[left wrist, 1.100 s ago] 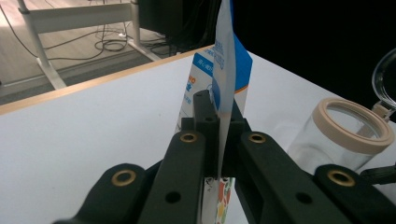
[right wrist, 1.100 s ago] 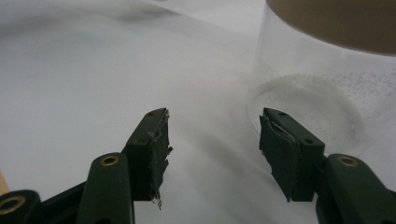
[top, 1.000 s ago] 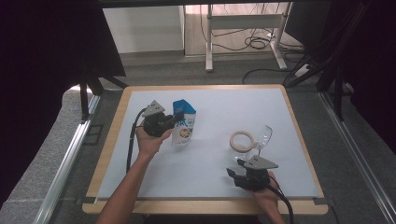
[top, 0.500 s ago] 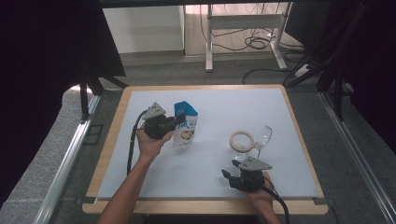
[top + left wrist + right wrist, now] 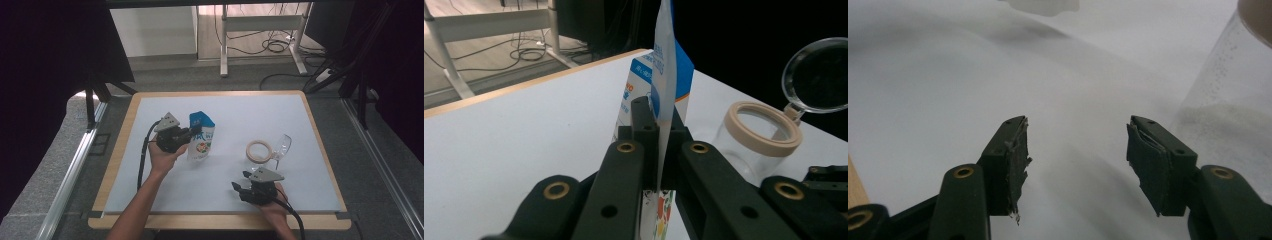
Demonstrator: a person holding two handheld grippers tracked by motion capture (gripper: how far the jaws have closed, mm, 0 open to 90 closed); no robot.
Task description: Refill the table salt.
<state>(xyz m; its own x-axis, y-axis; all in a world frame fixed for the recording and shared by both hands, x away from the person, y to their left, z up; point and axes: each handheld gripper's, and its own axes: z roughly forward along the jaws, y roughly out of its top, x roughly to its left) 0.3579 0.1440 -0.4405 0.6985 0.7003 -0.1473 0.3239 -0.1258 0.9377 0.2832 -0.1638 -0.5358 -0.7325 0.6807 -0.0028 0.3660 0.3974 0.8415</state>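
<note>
We have the blue-and-white pouch [image 5: 201, 141] upright mid-worktop [image 5: 310, 195], its edge pinched in our left gripper [image 5: 184, 137] fingers. The right gripper [image 5: 243, 183] hovers with fingers apart, empty — just short of the open clear jar [image 5: 260, 152]. Pouring looks not yet begun.

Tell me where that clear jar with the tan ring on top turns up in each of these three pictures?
High view: the clear jar stands right of centre on the white table, lid hinged open.
Left gripper view: the jar stands at right, beyond the blue and white pouch clamped in the jaws.
Right gripper view: the jar's clear wall runs along the right edge.
Shared landmark: the white table.
</note>
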